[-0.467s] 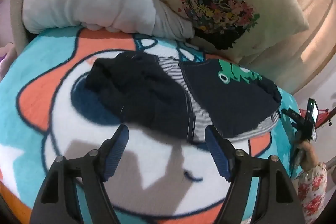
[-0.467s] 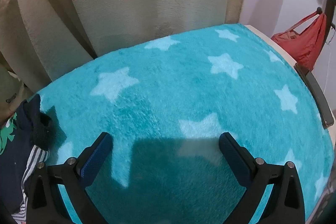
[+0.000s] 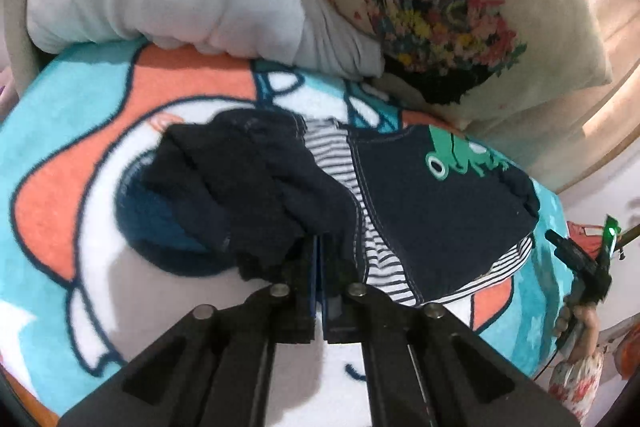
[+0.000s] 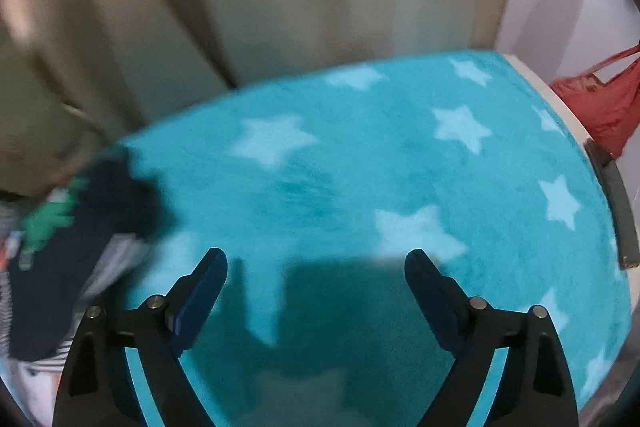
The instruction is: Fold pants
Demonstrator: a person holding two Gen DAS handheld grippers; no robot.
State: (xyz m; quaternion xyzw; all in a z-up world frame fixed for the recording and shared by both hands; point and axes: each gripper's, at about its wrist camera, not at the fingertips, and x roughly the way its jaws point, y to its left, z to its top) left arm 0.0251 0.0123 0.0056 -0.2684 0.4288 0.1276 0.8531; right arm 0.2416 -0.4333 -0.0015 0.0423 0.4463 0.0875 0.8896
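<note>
Left wrist: left gripper (image 3: 320,267) jaws pinch pants (image 3: 256,195) (navy).

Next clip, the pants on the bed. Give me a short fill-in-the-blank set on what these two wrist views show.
1. The left claw is ____ on the near edge of the dark navy pants.
2. The right claw hangs ____ over the teal blanket, nothing between its fingers.
3. The blanket under the right claw is printed with pale ____.
4. The print on the pants is a green ____.

Missing words: shut; open; stars; frog
</note>
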